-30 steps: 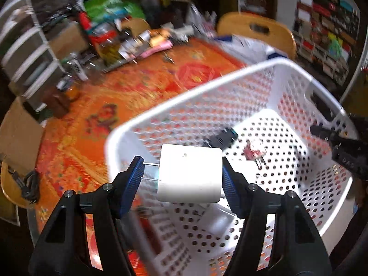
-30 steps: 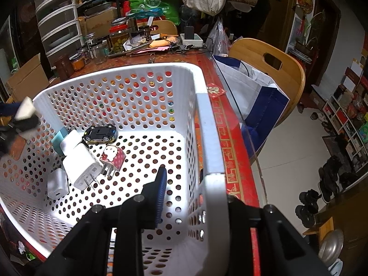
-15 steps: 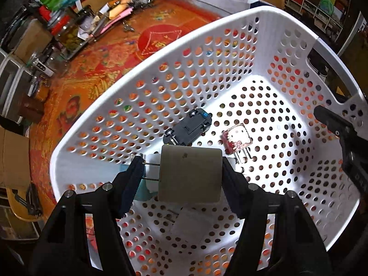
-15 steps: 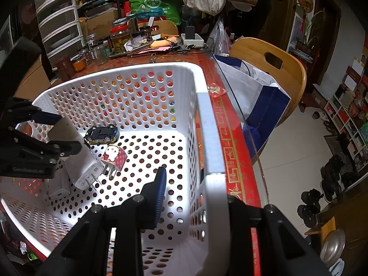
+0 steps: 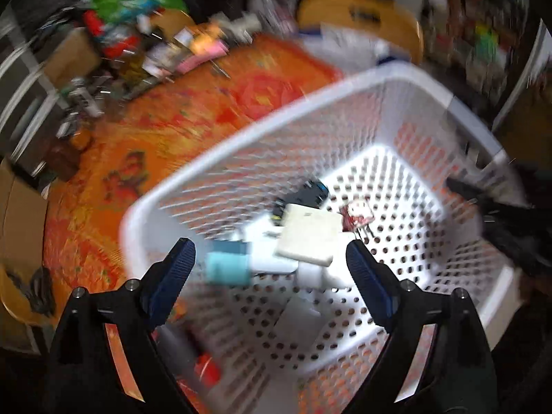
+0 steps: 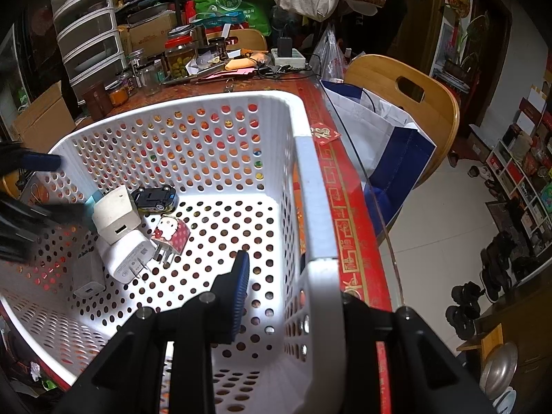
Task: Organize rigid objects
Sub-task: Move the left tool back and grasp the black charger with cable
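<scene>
Released white charger (image 6: pixel 115 215) now in basket (image 6: pixel 312 186), left tongs (image 5: pixel 270 253) apart, right tongs (image 6: pixel 296 276) clamping basket wall, orange tablecloth (image 5: pixel 193 120).

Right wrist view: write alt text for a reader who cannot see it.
The right gripper clamps the rim of a white perforated basket on a red-patterned table. Inside lie white chargers, a pink cartoon plug and a dark toy car. The left gripper, blurred, is at the far side.

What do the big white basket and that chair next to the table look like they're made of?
Basket: probably moulded plastic, smooth white walls punched with even round holes. Chair: looks like bent, varnished wood, honey-coloured with a slight sheen and a cut-out handle slot.
</scene>
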`<state>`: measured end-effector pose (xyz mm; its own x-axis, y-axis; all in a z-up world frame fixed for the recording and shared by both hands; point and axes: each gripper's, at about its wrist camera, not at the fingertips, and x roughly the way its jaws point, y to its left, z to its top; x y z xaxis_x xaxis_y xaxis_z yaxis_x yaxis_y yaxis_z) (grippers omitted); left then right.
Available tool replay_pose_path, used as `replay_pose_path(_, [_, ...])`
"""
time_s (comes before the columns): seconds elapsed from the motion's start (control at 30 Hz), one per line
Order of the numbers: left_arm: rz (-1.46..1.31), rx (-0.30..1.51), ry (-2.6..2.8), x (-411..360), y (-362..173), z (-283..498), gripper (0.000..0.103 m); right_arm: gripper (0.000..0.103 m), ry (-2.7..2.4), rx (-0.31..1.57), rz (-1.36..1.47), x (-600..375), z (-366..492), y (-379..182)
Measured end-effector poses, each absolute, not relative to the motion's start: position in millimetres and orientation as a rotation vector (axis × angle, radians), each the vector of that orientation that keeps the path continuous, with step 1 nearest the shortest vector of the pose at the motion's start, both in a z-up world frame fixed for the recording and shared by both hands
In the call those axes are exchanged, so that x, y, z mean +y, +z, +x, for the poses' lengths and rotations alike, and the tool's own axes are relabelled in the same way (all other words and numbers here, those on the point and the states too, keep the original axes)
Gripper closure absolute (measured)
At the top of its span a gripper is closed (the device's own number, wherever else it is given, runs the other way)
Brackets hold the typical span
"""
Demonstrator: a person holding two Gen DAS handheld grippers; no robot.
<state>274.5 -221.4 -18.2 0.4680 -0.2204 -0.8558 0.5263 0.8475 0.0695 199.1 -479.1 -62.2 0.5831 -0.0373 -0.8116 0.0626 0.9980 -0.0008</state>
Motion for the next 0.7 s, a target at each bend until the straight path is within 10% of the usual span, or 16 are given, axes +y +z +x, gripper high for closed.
replay_pose_path(0.3, [0.045,0.82,-0.234,-16.5,-22.0,242.5,0.0,0.073,-0.06,0.951,0.024,-479.6,199.7,-61.6])
replay_pose_path(0.7, [0.042,1.059,-0.375,-32.2,-126.3,265.6,0.0,0.073,-0.073,0.962,0.023,-479.7,201.9,-61.5])
